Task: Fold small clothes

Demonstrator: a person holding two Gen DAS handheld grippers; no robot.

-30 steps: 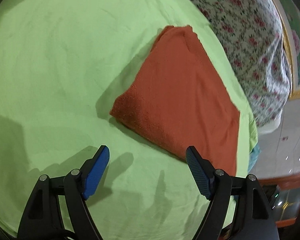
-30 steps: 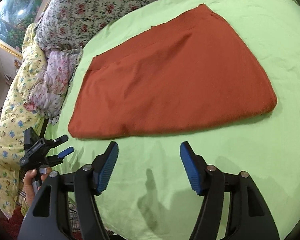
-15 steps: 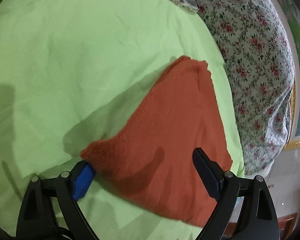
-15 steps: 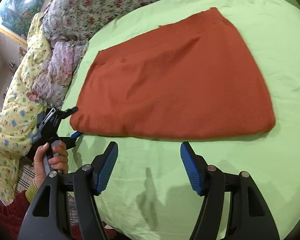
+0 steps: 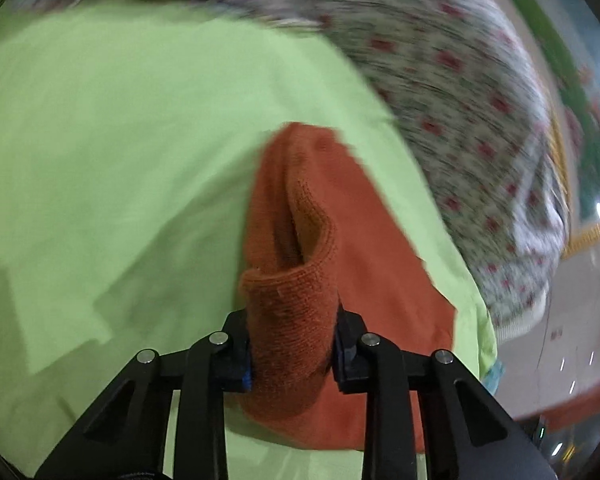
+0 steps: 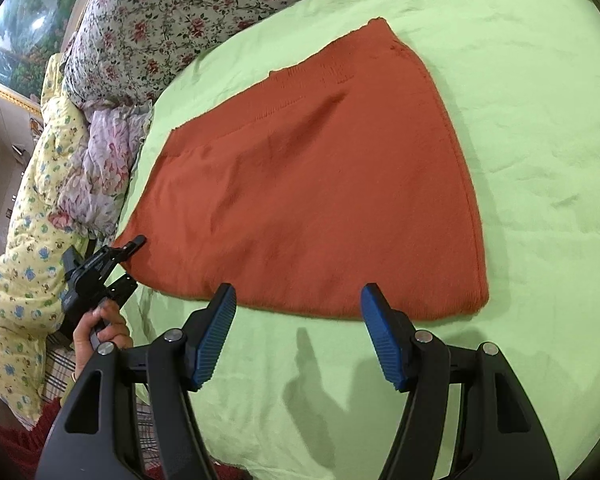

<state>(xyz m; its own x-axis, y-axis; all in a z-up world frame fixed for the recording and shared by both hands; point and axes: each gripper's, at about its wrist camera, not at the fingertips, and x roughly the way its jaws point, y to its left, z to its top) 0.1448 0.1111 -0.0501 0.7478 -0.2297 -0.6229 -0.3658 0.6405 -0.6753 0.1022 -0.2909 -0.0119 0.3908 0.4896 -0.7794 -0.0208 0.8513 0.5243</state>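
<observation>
Only the left view shows left tongs (image 5: 292,344) pinching the knitted orange garment (image 5: 296,312); right tongs (image 6: 298,336) gape wide.

The orange garment (image 6: 316,184) is fuzzy matt knit; the green sheet (image 6: 532,92) is smooth, lightly creased cloth.

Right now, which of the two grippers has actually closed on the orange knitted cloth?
The left gripper: its fingers pinch a bunched corner of the orange knitted cloth. The right gripper is open, short of the cloth's near edge.

Open green bedsheet (image 6: 540,160) is left right of the flat orange knitted cloth (image 6: 320,200); the left side is crowded by floral quilts (image 6: 148,28).
</observation>
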